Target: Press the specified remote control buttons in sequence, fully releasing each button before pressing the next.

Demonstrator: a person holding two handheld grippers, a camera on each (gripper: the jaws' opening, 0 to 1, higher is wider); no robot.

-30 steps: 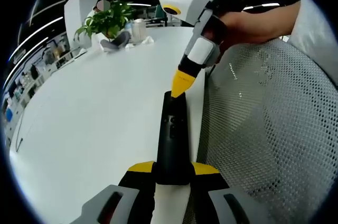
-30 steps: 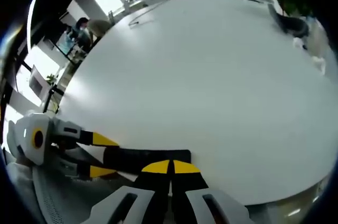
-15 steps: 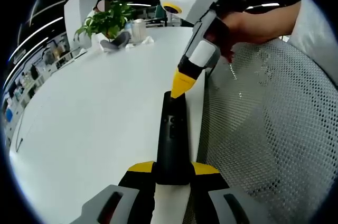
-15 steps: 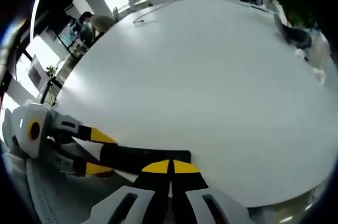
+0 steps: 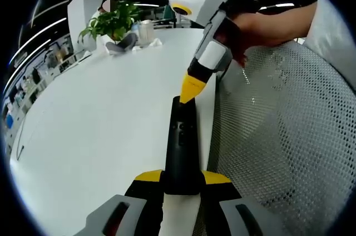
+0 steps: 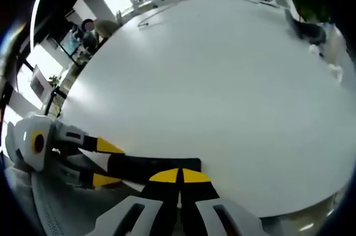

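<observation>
A black remote control lies along the white table's right edge. My left gripper is shut on its near end, one yellow tip on each side. My right gripper comes down from the upper right in a person's hand, shut, with its joined yellow tips on the remote's far end. In the right gripper view, the right gripper has its tips together against the remote control, and the left gripper clamps it from the left.
A white mesh chair stands close against the table edge on the right. A potted plant and small items stand at the table's far end. The broad white tabletop stretches away, with office desks and a seated person beyond.
My right gripper rocked slightly over the remote's far end and came back. The remote and my left gripper stayed where they were.
</observation>
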